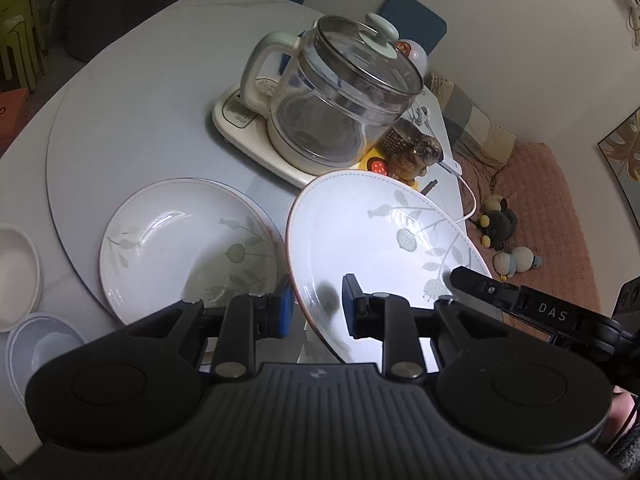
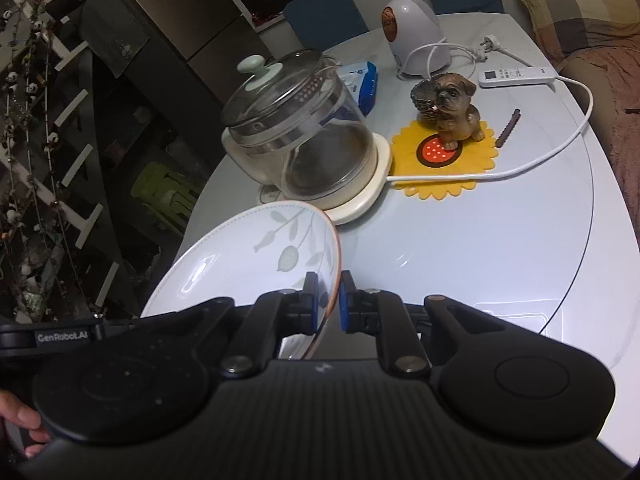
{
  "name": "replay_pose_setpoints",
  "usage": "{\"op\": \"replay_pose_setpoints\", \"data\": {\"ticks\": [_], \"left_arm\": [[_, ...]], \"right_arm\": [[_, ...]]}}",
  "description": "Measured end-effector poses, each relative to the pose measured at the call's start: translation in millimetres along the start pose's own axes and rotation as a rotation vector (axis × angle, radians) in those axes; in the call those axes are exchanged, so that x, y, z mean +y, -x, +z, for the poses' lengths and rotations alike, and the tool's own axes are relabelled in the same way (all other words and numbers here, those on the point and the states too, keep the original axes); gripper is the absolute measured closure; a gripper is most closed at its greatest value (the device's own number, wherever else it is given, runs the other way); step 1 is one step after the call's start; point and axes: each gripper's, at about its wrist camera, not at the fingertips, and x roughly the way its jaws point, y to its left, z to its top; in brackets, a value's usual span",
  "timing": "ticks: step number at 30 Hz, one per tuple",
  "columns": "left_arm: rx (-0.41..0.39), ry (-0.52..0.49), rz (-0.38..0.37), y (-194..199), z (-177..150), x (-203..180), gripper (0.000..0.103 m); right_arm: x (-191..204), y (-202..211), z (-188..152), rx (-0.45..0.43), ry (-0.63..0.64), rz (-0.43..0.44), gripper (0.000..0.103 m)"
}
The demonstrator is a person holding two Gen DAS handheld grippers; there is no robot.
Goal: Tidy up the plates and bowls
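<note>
A white plate with a grey leaf pattern (image 1: 380,236) is held tilted above the table. Its near rim lies between the blue pads of my left gripper (image 1: 318,308), with a gap still visible around the rim. My right gripper (image 2: 329,300) is shut on the same plate's (image 2: 248,264) right rim. The right gripper's black body (image 1: 532,312) shows at the plate's right edge in the left wrist view. A second leaf-pattern plate (image 1: 184,244) lies flat on the round turntable (image 1: 132,120), left of the held plate. Two white bowls (image 1: 16,268) (image 1: 40,348) sit at the far left.
A glass kettle (image 1: 340,100) on its cream base (image 1: 240,120) stands behind the plates. A dog figurine (image 2: 452,108) on a yellow mat (image 2: 444,160), a white cable (image 2: 520,164), a remote (image 2: 516,76) and a white appliance (image 2: 416,36) occupy the table's far right.
</note>
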Motion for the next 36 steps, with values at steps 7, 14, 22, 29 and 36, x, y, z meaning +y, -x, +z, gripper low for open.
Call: {"op": "replay_pose_setpoints", "data": {"ticks": [7,14,22,29,36], "left_arm": [[-0.03,0.047,0.011,20,-1,25,0.074],[-0.049,0.114,0.036,28,-7,52,0.074],[-0.053,0.2,0.087,31,-16,92,0.074],[-0.045,0.266,0.123,21,-24,124,0.074],[-0.03,0.302,0.137,-3,-25,142,0.074]], "right_arm": [[29,-8,-2,0.032,0.032,0.025,0.089],[44,-31,-5,0.095,0.076,0.055,0.089],[64,-65,-9,0.167,0.134,0.103,0.089],[76,-95,-17,0.212,0.176,0.134,0.089],[74,-123,-24,0.249,0.192,0.133,0.089]]}}
